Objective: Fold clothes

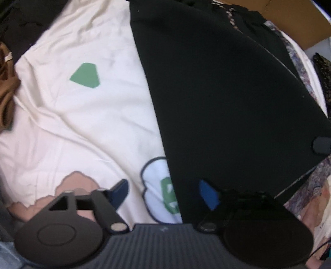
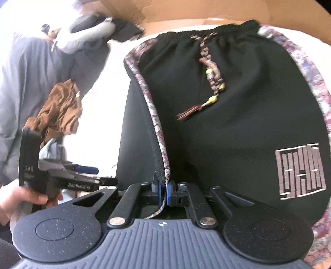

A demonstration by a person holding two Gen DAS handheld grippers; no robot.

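Black shorts point(image 2: 238, 115) with patterned side trim, a tasselled drawstring point(image 2: 211, 82) and a pale logo point(image 2: 302, 171) lie spread on a white sheet point(image 1: 82, 115). My right gripper point(image 2: 165, 191) is shut on the shorts' trimmed side edge, and the cloth rises in a fold from the blue pads. In the left wrist view the shorts point(image 1: 227, 93) fill the right half. My left gripper point(image 1: 165, 192) is open over the sheet at the shorts' left edge, with nothing pinched. From the right wrist view that left gripper point(image 2: 97, 174) shows at the left, held by a hand point(image 2: 26, 198).
A crumpled brown garment point(image 2: 60, 115) lies on the sheet to the left, also seen as the brown garment point(image 1: 6, 91). Grey clothing point(image 2: 31, 72) is piled at the far left. A cardboard box point(image 2: 186, 12) stands behind the shorts. The sheet carries a green printed patch point(image 1: 85, 75).
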